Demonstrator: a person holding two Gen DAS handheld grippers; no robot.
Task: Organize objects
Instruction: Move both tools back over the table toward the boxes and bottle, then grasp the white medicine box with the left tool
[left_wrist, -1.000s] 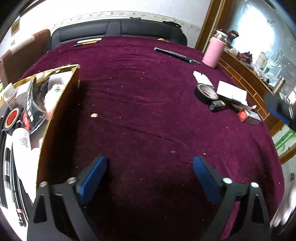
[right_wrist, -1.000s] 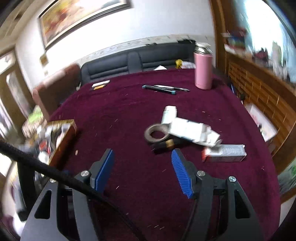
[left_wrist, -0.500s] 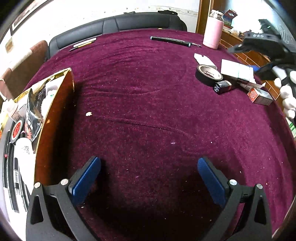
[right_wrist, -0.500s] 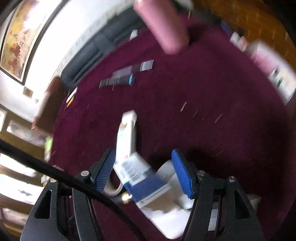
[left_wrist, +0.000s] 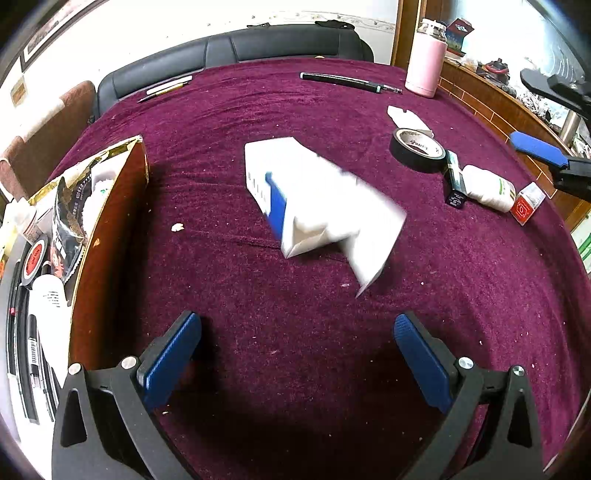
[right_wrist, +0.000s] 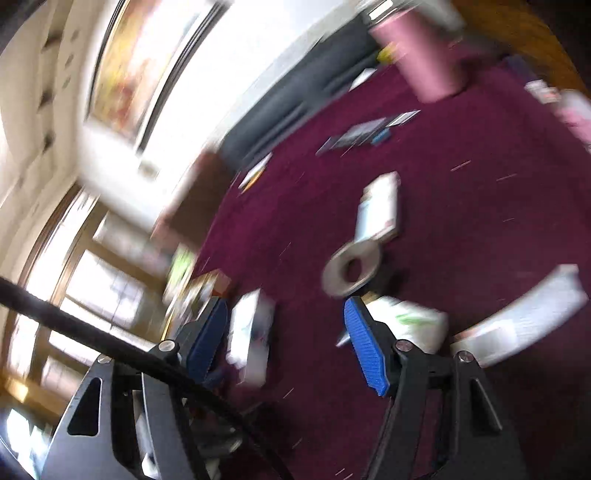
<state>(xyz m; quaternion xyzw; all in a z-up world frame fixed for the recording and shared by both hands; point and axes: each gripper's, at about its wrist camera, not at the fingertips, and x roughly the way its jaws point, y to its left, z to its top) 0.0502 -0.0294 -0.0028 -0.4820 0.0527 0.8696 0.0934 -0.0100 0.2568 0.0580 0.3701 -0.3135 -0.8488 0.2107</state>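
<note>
A white and blue carton (left_wrist: 317, 195), motion-blurred, lies on the maroon table (left_wrist: 295, 332) ahead of my open, empty left gripper (left_wrist: 295, 354); it also shows in the right wrist view (right_wrist: 249, 336). A brown box (left_wrist: 107, 236) holding several items stands at the left. A black tape roll (left_wrist: 417, 149), a dark lighter (left_wrist: 456, 181), a white bottle (left_wrist: 487, 188) and a red and white pack (left_wrist: 526, 203) lie at the right. My right gripper (right_wrist: 286, 343) is open and empty above the tape roll (right_wrist: 351, 271) and bottle (right_wrist: 410, 321); its blue pad (left_wrist: 537, 147) shows at the far right.
A pink flask (left_wrist: 424, 59), a black pen (left_wrist: 347, 82) and pencils (left_wrist: 166, 88) lie at the table's far side. A black sofa (left_wrist: 236, 51) stands behind. A wooden ledge (left_wrist: 491, 103) runs along the right edge.
The white and blue carton has left the right-hand pile and now lies mid-table in front of my left gripper. My right gripper has swung quickly; its view is blurred.
</note>
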